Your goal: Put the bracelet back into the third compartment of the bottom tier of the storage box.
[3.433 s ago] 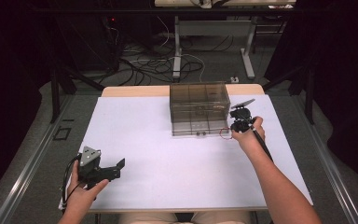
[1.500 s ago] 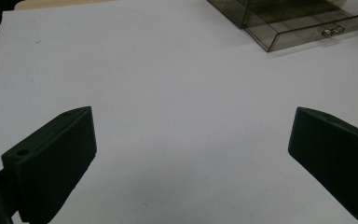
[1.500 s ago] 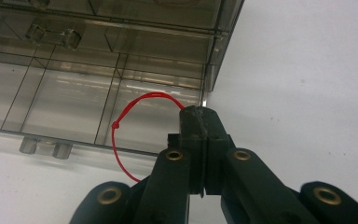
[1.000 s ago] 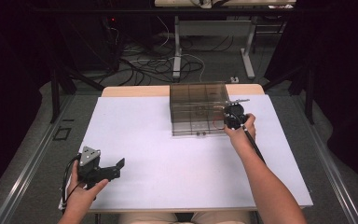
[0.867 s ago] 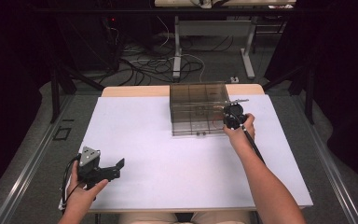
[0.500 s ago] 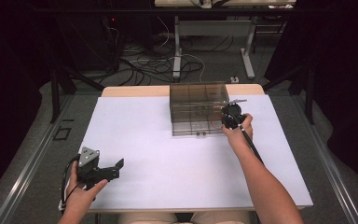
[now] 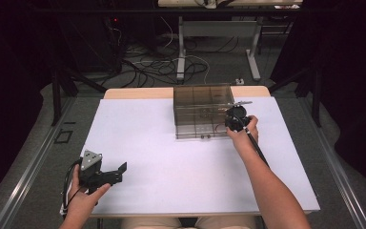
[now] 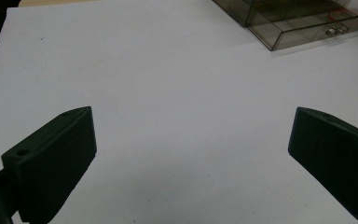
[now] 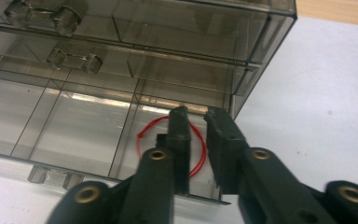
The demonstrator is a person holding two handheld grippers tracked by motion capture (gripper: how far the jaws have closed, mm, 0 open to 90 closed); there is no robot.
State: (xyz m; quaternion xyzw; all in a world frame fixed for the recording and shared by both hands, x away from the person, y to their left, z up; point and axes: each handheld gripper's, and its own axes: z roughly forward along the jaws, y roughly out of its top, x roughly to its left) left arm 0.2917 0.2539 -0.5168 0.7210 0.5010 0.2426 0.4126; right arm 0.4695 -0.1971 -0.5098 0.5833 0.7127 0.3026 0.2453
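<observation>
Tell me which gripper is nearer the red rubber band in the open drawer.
Right. The right gripper is inside the open drawer, its jaws directly over the red rubber band. The left gripper rests at the table's near left corner, far from it.

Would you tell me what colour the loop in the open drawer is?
Red; the loop shows best in the right gripper view.

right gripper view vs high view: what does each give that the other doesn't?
Right gripper view: the right claw up close, jaws just opened a crack with nothing between them, above a red loop in the pulled-out bottom drawer. High view: the left claw open near the front left corner, both forearms, floor cables. Both: the right claw at the smoky drawer box on the white table.
</observation>
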